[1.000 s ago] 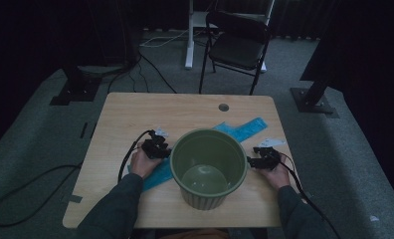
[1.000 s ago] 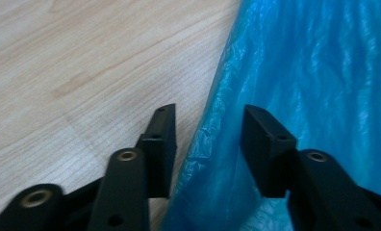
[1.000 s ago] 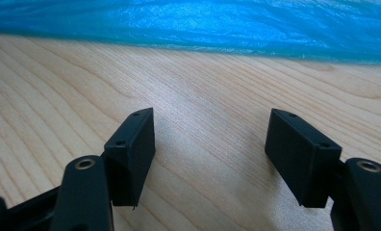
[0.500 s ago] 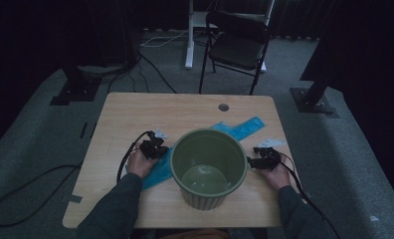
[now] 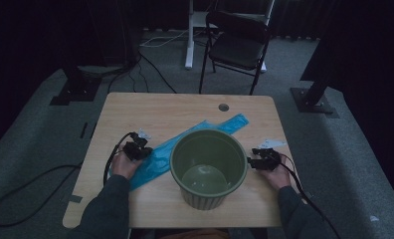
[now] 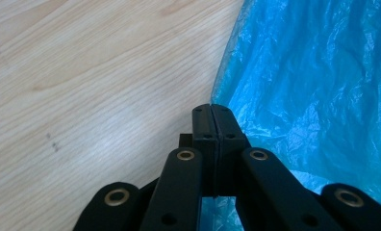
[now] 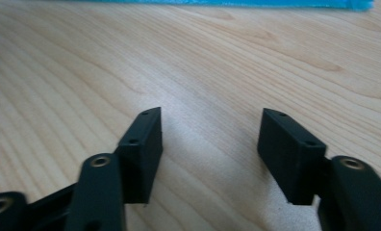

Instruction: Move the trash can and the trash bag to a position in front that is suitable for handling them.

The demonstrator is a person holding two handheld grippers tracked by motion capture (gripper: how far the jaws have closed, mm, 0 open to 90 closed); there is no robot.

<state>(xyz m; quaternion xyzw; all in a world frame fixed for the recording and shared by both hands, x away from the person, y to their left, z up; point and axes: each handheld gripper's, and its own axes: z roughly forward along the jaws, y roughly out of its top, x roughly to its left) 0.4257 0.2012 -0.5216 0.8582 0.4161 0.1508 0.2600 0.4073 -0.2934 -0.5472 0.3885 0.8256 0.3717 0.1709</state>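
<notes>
The blue bag (image 5: 185, 144) lies flat on the table (image 5: 135, 109), running on a slant from the near left to the far right, and passes under or behind the green bucket (image 5: 208, 167), which stands upright on it near the table's front edge. In the left gripper view the bag (image 6: 313, 86) is thin, crinkled plastic, and its edge runs along the bare wood right at the jaw tips.

The left gripper (image 5: 135, 149) sits at the bag's left edge, just left of the bucket. Its 2 jaws are pressed together, pad to pad, with no gap between them (image 6: 212, 120); they have just been closing. They meet right at the bag's edge, but whether any film is pinched between the pads cannot be told.

The right gripper (image 5: 261, 160) rests just right of the bucket, close to its rim. Its jaws stand apart over bare wood (image 7: 210, 144) with nothing between them, and they have just been closing a little. The bag's far strip (image 7: 217, 3) runs across the top of that view, well apart from the jaws.

Behind the table stands a dark folding chair (image 5: 237, 47).
</notes>
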